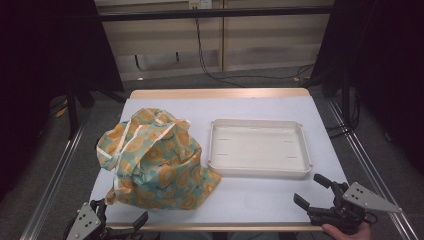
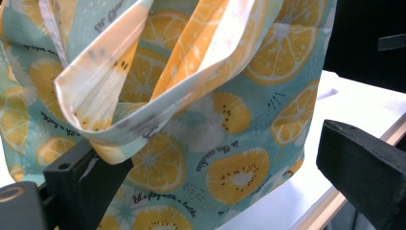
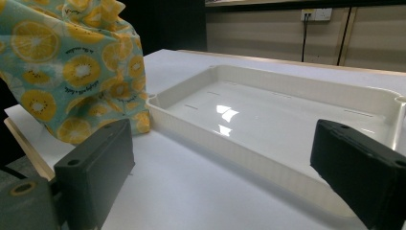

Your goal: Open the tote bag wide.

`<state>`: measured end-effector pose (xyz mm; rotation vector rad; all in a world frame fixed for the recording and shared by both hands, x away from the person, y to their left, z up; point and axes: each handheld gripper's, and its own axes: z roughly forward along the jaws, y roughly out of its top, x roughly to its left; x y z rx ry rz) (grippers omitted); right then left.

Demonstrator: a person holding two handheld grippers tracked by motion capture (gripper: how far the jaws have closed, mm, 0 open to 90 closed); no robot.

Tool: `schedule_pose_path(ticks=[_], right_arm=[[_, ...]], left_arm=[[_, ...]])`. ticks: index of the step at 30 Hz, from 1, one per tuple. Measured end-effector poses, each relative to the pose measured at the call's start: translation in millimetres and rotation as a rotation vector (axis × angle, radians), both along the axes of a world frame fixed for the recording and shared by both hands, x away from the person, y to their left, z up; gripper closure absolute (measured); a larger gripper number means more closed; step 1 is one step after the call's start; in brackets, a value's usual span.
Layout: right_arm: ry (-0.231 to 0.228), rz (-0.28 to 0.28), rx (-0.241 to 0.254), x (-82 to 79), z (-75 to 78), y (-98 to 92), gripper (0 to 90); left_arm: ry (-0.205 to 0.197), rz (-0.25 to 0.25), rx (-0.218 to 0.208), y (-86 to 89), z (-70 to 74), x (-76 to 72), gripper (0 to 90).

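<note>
Left of the shallow white plastic tray (image 1: 258, 148), a crumpled teal cloth bag printed with orange slices (image 1: 155, 160) lies on the white counter (image 1: 250, 195). The left hand-held gripper (image 1: 120, 226) waits released just before it; a loose fold could slip free. The tray holds nothing. The right hand-held gripper (image 1: 311, 190) is released too.
</note>
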<state>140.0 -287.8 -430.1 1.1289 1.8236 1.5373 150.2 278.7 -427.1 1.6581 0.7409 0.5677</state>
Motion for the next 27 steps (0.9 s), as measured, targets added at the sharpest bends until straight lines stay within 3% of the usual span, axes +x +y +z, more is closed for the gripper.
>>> schedule_pose_path(ticks=[8, 14, 18, 19, 22, 27], right_arm=[[0.017, 0.004, 0.003, 0.3, -0.5, 1.8, 9.4], [0.02, 0.032, -0.013, 3.0, -0.9, 3.4, 12.0], [0.033, 0.049, -0.029, 4.7, -1.1, 5.1, 14.4], [0.034, 0.051, -0.03, 5.3, -0.3, 6.2, 15.5], [0.027, 0.064, -0.031, 7.8, 2.4, 9.9, 17.1], [0.021, 0.111, -0.029, 16.3, 9.8, 23.5, 21.5]], left_arm=[[-0.008, 0.008, 0.01, 1.9, 1.2, 0.6, 4.8], [-0.001, 0.021, -0.028, 5.0, 2.5, 1.1, 5.2], [-0.011, 0.03, -0.01, 6.8, 4.3, 0.9, 5.7], [-0.008, 0.04, -0.053, 6.5, 5.1, -0.3, 5.8], [-0.009, 0.041, -0.041, 9.0, 6.1, -1.5, 6.3], [-0.016, 0.048, -0.056, 12.5, 9.1, -2.6, 7.5]])
